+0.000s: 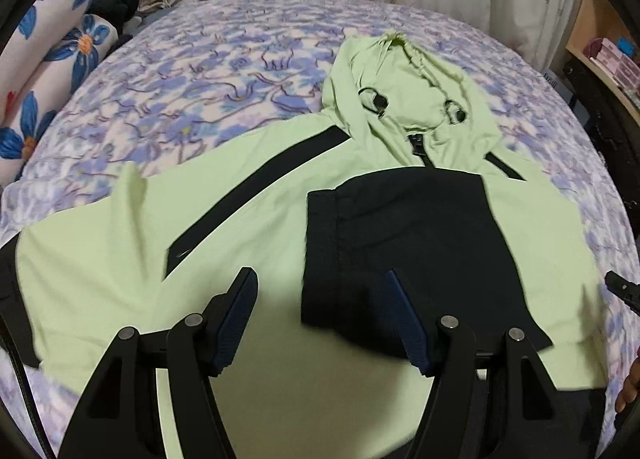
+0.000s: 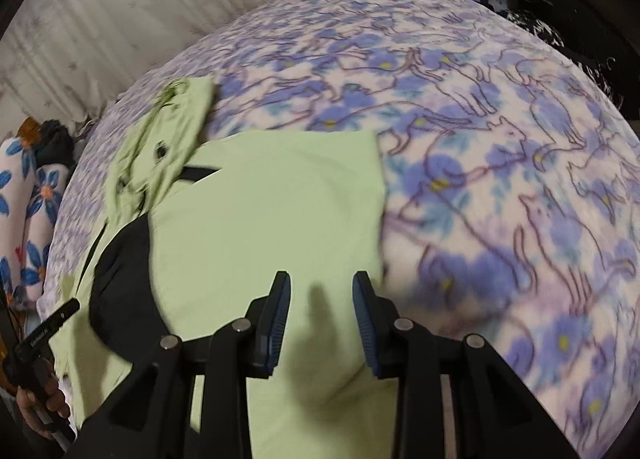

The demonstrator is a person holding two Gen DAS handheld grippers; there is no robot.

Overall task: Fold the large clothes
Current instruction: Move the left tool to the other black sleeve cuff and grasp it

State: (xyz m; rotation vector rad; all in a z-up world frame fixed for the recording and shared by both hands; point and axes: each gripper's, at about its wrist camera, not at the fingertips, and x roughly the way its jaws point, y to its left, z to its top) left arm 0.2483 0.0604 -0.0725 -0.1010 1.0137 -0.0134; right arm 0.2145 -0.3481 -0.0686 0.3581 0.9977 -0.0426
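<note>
Only from the left wrist could we see the jacket (image 1: 260,199) whole, hood (image 1: 404,87) up the bed (image 1: 200,59), black panel folded across it. The right wrist showed mostly bare blanket beside it. Our left gripper (image 1: 320,319) hung wide apart and our right gripper (image 2: 320,319) half apart, both above the fabric, gripping nothing.

Open blanket (image 2: 500,179) lies right of the jacket (image 2: 260,219) and beyond its hood (image 1: 404,99) — free passage there. Rolled pillows (image 1: 52,59) crowd the left edge — a shelf (image 1: 600,39) flanks the right.
</note>
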